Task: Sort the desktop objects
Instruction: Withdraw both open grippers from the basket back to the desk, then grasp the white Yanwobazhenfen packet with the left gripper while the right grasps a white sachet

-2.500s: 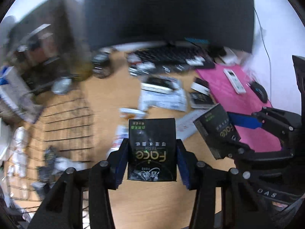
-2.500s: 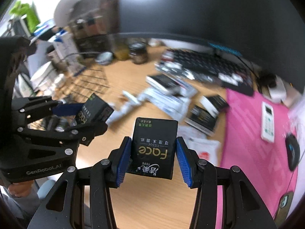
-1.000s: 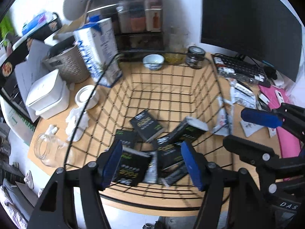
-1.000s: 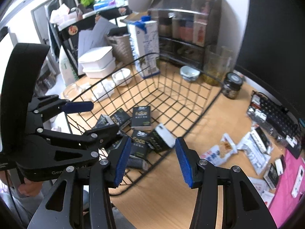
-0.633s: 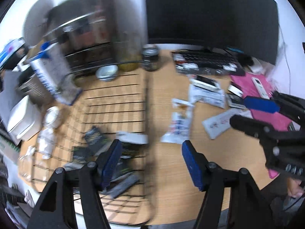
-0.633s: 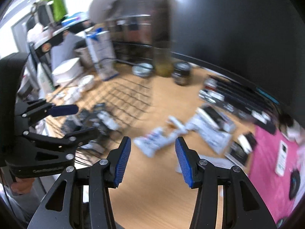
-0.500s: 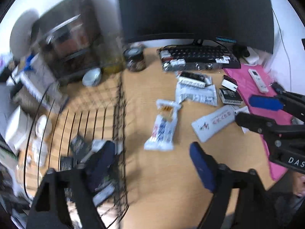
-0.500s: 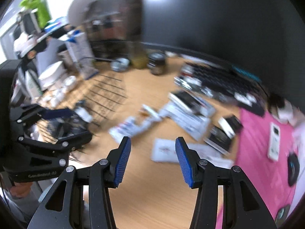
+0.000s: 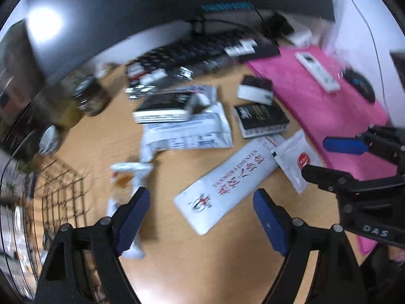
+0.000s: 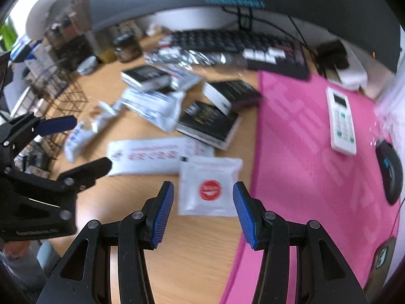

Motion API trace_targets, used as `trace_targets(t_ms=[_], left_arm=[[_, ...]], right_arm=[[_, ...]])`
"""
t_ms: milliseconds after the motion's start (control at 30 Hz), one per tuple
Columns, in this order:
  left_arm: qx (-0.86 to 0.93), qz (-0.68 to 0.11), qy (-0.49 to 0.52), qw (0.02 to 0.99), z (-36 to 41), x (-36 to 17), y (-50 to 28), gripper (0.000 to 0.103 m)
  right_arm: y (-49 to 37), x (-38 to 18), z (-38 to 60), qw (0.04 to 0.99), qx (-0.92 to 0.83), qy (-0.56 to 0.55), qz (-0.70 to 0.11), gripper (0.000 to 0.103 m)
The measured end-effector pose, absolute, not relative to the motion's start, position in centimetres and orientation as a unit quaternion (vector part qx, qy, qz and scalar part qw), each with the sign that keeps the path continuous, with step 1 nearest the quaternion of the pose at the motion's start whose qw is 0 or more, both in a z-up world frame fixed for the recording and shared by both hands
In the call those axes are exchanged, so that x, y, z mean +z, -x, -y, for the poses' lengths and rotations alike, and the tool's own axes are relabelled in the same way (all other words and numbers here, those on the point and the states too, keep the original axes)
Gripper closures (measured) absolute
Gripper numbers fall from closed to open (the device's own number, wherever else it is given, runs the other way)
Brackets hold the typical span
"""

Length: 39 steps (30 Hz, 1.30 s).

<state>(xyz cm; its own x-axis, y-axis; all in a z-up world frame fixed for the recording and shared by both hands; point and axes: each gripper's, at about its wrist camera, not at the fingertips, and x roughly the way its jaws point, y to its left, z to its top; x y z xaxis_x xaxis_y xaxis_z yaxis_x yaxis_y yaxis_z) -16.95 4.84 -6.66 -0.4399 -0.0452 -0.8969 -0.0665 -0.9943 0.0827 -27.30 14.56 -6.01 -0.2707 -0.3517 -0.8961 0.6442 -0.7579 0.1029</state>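
Observation:
My left gripper (image 9: 201, 217) is open and empty above a long white packet with red letters (image 9: 225, 187). My right gripper (image 10: 203, 212) is open and empty, its jaws either side of a square white sachet with a red dot (image 10: 210, 187). Black tissue packs (image 10: 208, 121) (image 9: 260, 119) and white snack wrappers (image 9: 187, 131) lie on the wooden desk behind them. The wire basket (image 9: 63, 192) is at the left edge. The right gripper also shows in the left wrist view (image 9: 326, 157), and the left gripper in the right wrist view (image 10: 73, 143).
A pink mat (image 10: 316, 152) with a white remote (image 10: 340, 121) and a black mouse (image 10: 389, 172) lies on the right. A keyboard (image 10: 235, 43) and monitor stand at the back. A dark jar (image 9: 92, 96) stands near the basket.
Both grippers let their tissue packs go over the basket, then swung right, back over the loose packets on the desk. Both are open and empty now.

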Motion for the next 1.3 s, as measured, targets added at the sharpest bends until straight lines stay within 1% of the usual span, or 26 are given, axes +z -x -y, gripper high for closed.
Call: trace_targets(t_ms=[167, 200, 233, 300, 400, 500, 567, 600, 700, 767, 800, 833, 867, 933, 1033, 1167, 1300], left_arm=[[0.842, -0.075, 0.533, 0.017, -5.5, -8.2, 18.3, 0.019], [0.843, -0.07, 0.533, 0.017, -5.3, -8.2, 18.6, 0.019], [0.843, -0.064, 0.534, 0.022, -5.1, -8.3, 18.9, 0.019], [0.841, -0.054, 0.538, 0.031, -4.8, -8.8, 19.5, 0.019], [0.837, -0.049, 0.543, 0.037, -4.6, -9.5, 20.0, 0.018], [0.834, -0.026, 0.55, 0.045, -3.9, -9.6, 19.7, 0.019], [0.834, -0.024, 0.549, 0.038, -3.9, -9.6, 19.3, 0.019], [0.834, -0.026, 0.55, 0.038, -3.9, -9.6, 19.0, 0.019], [0.83, -0.015, 0.554, 0.054, -3.6, -9.8, 18.4, 0.019], [0.82, -0.008, 0.568, 0.073, -3.7, -10.4, 18.2, 0.019], [0.815, -0.016, 0.574, 0.073, -3.9, -10.8, 18.1, 0.017], [0.82, -0.026, 0.567, 0.071, -4.3, -10.7, 17.7, 0.017], [0.821, -0.028, 0.566, 0.076, -4.6, -10.7, 17.4, 0.017], [0.817, -0.031, 0.57, 0.087, -5.2, -10.7, 16.8, 0.017], [0.815, -0.035, 0.57, 0.096, -6.2, -10.6, 16.0, 0.017], [0.808, -0.05, 0.575, 0.118, -7.8, -10.6, 14.8, 0.017], [0.813, -0.07, 0.567, 0.117, -8.9, -9.8, 14.4, 0.017]], right_arm=[[28.1, -8.1, -14.3, 0.319, -0.771, -0.529, -0.154, 0.054], [28.1, -8.4, -14.2, 0.319, -0.769, -0.532, -0.154, 0.054], [28.2, -8.6, -14.1, 0.321, -0.768, -0.532, -0.154, 0.05], [28.1, -8.7, -13.7, 0.322, -0.771, -0.526, -0.16, 0.047], [28.0, -8.8, -13.3, 0.319, -0.776, -0.517, -0.169, 0.047], [28.4, -8.7, -13.1, 0.325, -0.776, -0.519, -0.15, 0.047], [28.4, -8.5, -12.8, 0.341, -0.77, -0.52, -0.146, 0.052], [28.4, -8.4, -12.6, 0.347, -0.766, -0.522, -0.145, 0.056], [27.9, -8.2, -12.5, 0.359, -0.757, -0.525, -0.146, 0.061], [27.7, -8.3, -13.0, 0.344, -0.765, -0.521, -0.156, 0.065], [27.7, -8.2, -13.3, 0.341, -0.766, -0.523, -0.156, 0.071], [27.7, -8.2, -13.7, 0.338, -0.765, -0.527, -0.152, 0.079], [27.5, -8.2, -14.1, 0.336, -0.764, -0.53, -0.151, 0.081], [27.3, -8.1, -14.6, 0.336, -0.764, -0.531, -0.148, 0.09], [26.6, -7.5, -15.2, 0.33, -0.77, -0.526, -0.146, 0.095], [26.8, -6.9, -16.4, 0.305, -0.787, -0.517, -0.142, 0.095], [27.7, -6.1, -17.8, 0.292, -0.797, -0.514, -0.125, 0.095]])
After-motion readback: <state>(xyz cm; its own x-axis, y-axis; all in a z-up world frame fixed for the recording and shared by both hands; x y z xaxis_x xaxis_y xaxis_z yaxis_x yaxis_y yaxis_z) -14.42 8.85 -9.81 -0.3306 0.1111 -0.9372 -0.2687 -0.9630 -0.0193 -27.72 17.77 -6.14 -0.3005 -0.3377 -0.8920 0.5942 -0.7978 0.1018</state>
